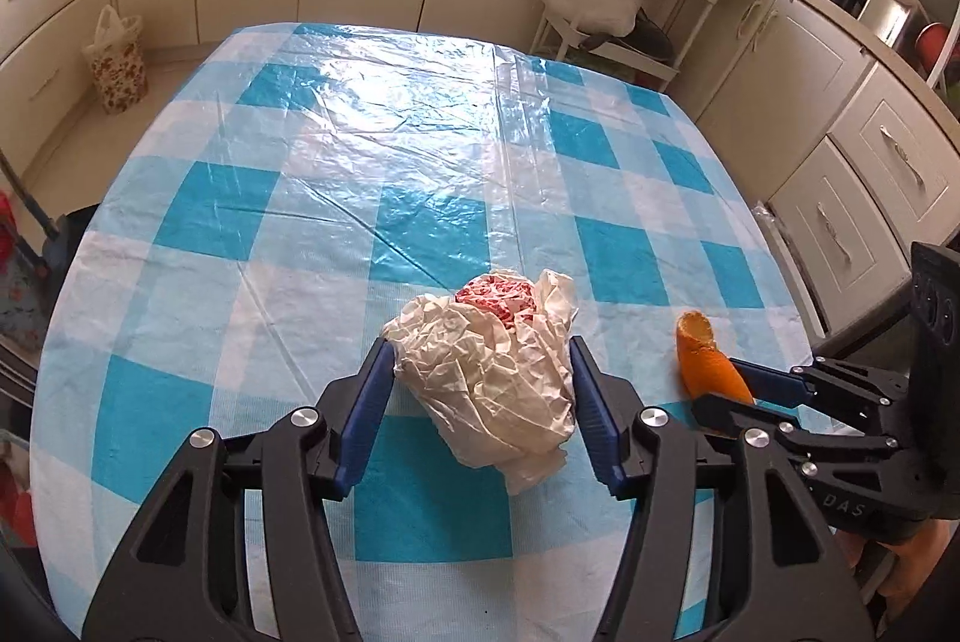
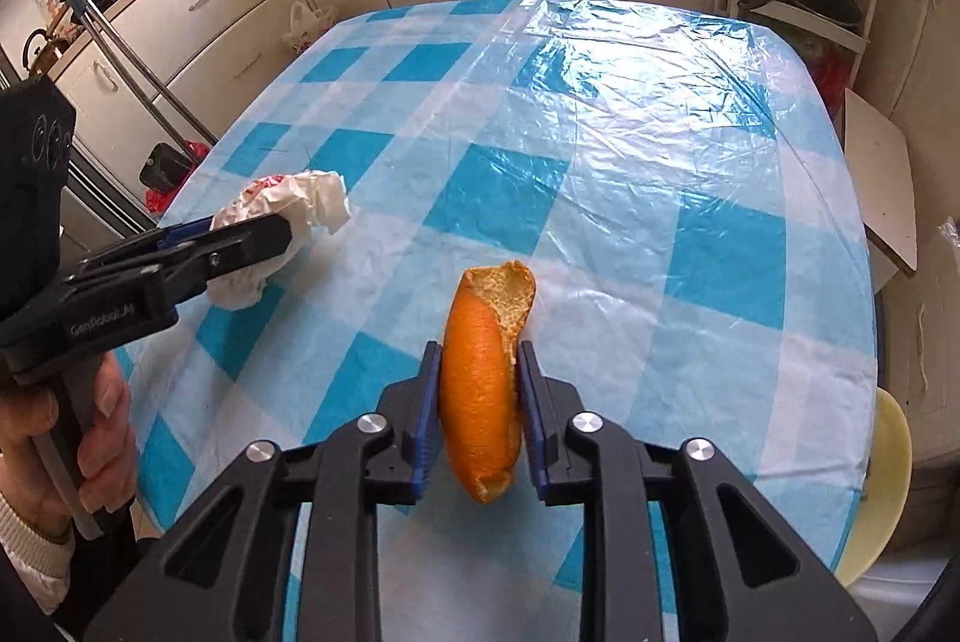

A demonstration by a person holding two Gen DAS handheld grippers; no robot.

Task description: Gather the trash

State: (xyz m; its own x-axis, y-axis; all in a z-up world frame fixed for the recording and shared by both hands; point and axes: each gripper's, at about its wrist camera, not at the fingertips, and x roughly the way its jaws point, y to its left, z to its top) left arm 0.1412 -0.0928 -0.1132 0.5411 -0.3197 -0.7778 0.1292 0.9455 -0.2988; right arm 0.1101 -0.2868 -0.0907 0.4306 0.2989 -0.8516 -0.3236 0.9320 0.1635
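Two grippers held trash above the checked table (image 1: pixel 198 222): the left gripper (image 1: pixel 483 390) clamped crumpled paper (image 1: pixel 492 372), the right gripper (image 2: pixel 480 390) pinched orange peel (image 2: pixel 480 378) toward its near edge.

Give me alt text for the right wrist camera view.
The right gripper clamps an orange peel above a blue-and-white checked tablecloth. At left, the left gripper holds crumpled white paper.
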